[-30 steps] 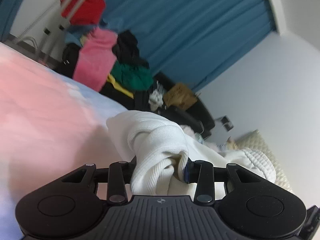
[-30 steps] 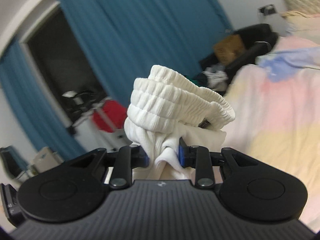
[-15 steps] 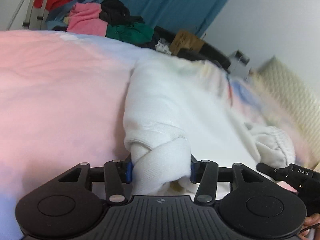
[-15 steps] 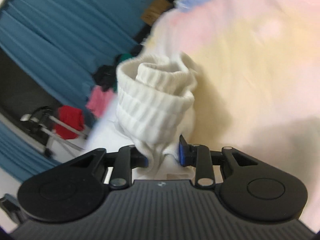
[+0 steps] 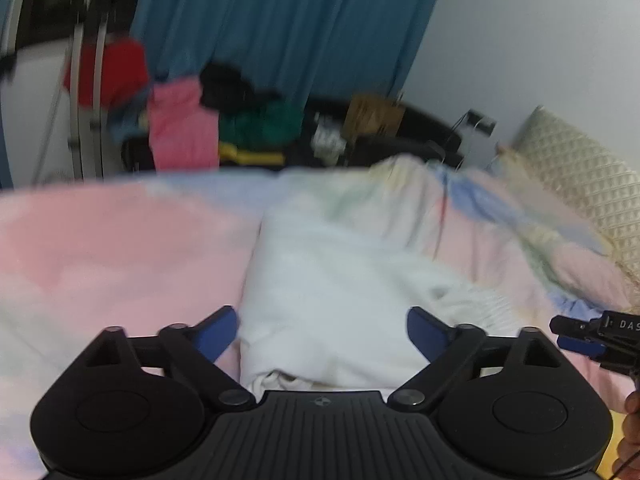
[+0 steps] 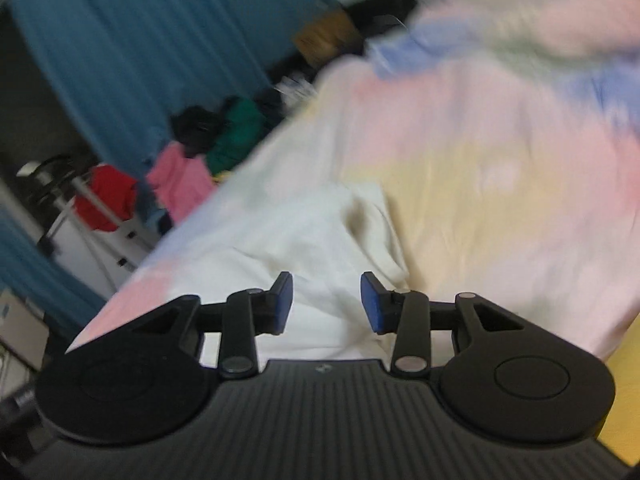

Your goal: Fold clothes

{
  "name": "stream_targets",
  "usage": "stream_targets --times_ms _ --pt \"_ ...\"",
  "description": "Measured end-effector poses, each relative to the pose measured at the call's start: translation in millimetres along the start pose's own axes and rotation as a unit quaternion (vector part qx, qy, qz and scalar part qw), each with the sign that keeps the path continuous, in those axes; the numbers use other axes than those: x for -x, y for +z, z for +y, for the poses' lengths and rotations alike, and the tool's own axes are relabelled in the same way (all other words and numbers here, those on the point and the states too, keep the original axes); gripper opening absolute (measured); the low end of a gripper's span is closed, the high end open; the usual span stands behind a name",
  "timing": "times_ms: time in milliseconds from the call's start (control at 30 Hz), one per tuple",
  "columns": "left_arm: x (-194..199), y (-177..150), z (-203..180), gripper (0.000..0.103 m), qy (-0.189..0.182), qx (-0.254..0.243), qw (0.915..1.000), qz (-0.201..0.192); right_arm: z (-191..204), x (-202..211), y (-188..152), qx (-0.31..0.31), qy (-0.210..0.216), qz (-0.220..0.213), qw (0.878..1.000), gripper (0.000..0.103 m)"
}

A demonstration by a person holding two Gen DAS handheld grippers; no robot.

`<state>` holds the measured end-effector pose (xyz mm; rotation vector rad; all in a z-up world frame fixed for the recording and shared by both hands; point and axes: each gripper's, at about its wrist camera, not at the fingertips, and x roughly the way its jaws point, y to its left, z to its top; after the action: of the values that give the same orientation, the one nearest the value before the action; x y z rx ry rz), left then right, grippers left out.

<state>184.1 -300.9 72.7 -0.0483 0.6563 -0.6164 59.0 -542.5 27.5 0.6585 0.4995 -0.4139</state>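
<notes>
Both sets of jaws stand spread and hold nothing above a white knit garment on the bed.

The left gripper (image 5: 322, 326) and right gripper (image 6: 326, 304) hang over the white knit garment (image 5: 340, 280), which lies doubled over near the bed's (image 5: 100, 248) near edge; the loose layers could spring apart or get snagged by a low jaw.

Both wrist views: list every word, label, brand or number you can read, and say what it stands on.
"DAS": white letters on the black body of the right gripper, cut off by the picture's right edge in the left wrist view.
A small round emblem on each gripper's ribbed housing: too small to read.
Cardboard box: too blurred to tell any print.
</notes>
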Motion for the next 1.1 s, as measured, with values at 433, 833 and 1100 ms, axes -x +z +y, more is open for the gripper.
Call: stream_targets --times_ms 433,833,1100 --pt "225.2 -22.8 -72.7 0.103 -0.019 -0.039 0.9924 -0.115 84.5 157.9 -20.6 0.183 0.044 -0.089 0.978 0.089" --pt "269.6 -107.0 -81.5 0.103 0.03 -0.061 0.9897 -0.126 84.4 186.4 -100.1 0.21 0.042 -0.138 0.967 0.089" --pt "238.1 -136.9 -69.7 0.103 0.058 -0.084 0.9879 -0.117 76.9 163.9 -137.6 0.229 0.028 -0.142 0.963 0.089"
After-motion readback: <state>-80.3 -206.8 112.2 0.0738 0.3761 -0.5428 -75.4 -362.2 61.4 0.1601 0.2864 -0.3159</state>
